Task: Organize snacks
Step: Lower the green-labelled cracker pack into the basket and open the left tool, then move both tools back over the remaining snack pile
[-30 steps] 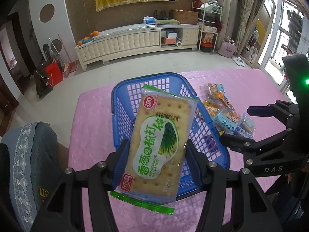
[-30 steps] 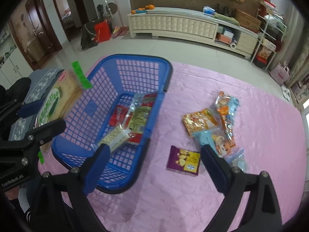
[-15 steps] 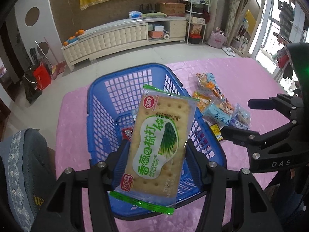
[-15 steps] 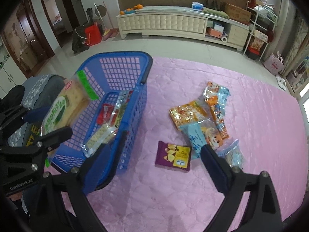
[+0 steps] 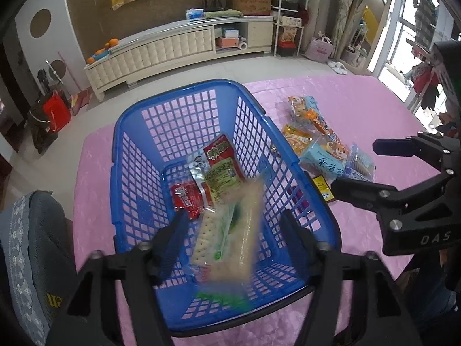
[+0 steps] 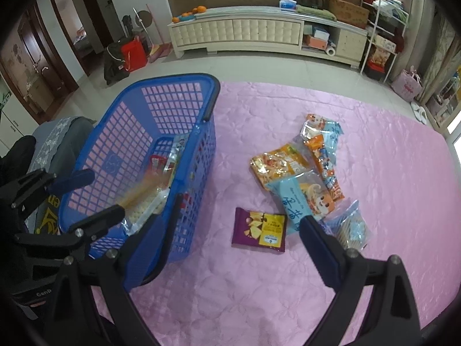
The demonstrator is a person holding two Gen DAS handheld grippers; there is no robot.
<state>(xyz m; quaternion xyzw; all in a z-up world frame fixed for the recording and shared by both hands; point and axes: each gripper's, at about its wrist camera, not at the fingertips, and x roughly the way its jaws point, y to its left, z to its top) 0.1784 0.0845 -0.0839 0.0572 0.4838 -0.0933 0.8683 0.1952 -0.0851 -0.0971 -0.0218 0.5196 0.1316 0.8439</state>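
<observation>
A blue plastic basket stands on the pink tablecloth. My left gripper hangs open over its near end. A green-and-cream cracker pack, blurred by motion, is falling between the open fingers into the basket. A red-and-green snack pack and a small red pack lie on the basket floor. My right gripper is open and empty above a purple chip packet. It also shows at the right of the left wrist view.
Loose snacks lie right of the basket: an orange packet, a light blue pack, a blue-and-orange bag and a clear bag of small blue items. A grey chair stands at the table's left edge.
My left gripper has opened and let go of the cracker pack, which now drops into the basket. The right gripper has shifted right, toward the loose snacks.
</observation>
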